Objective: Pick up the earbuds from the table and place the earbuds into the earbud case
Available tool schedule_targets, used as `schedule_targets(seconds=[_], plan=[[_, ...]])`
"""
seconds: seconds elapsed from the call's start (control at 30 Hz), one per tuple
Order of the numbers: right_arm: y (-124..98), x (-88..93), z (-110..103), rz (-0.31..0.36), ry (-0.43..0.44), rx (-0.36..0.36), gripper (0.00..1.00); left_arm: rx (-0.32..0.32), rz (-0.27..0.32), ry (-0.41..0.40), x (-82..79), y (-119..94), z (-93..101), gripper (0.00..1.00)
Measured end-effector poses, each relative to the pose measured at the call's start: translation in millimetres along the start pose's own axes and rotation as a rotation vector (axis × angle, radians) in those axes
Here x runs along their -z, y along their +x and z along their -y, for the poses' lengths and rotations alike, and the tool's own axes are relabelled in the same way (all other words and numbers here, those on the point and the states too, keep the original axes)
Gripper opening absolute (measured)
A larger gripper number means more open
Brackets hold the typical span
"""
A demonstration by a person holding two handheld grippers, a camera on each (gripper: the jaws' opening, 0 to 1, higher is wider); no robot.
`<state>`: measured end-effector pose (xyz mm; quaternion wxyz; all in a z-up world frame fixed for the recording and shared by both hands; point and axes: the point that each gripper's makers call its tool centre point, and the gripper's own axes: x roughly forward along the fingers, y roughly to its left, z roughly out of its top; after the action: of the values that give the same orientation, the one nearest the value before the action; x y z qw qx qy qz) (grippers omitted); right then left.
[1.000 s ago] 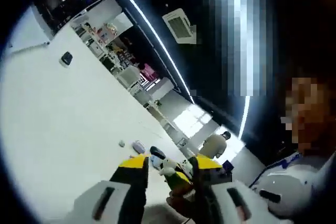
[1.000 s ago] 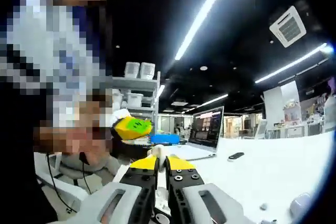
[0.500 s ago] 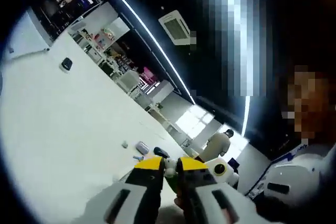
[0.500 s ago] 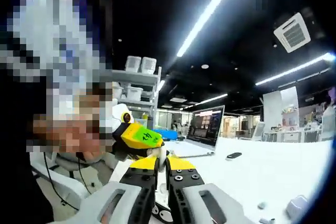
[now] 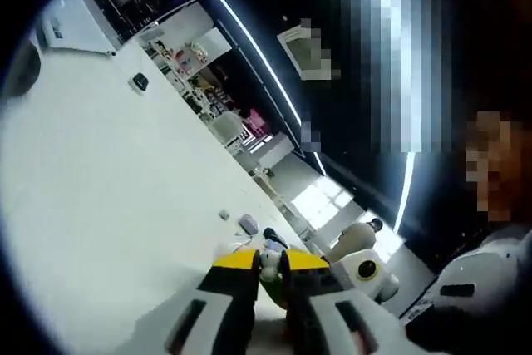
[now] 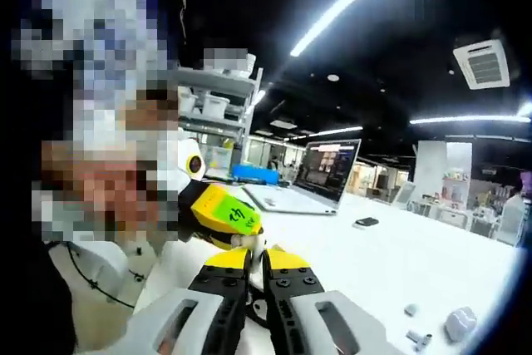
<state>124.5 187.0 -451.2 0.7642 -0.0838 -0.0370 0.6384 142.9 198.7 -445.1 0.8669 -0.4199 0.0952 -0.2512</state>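
White earbud (image 5: 269,263) pinched between left gripper (image 5: 268,262) tips; right gripper (image 6: 256,257) clenched on a small white piece, left gripper's tip touching it.

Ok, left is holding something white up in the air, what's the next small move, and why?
Probably lower the left gripper toward the table. Its fingers are shut on a small white piece, likely an earbud, held tip to tip with the right gripper, while the pale rounded object that may be the case lies down on the table.
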Motion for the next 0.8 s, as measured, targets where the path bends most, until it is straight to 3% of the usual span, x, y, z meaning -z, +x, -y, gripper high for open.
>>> schedule_targets(seconds=[0.43, 0.8], plan=[[-0.6, 7.3, -1.0, -0.047, -0.018, 0.001, 0.07, -0.034, -0.008, 0.004, 3.0, 3.3, -7.1, 0.13], [-3.7, 9.5, -2.1, -0.107, -0.092, 0.019, 0.08, -0.062, -0.032, 0.04, 7.9, 1.7, -9.7, 0.13]])
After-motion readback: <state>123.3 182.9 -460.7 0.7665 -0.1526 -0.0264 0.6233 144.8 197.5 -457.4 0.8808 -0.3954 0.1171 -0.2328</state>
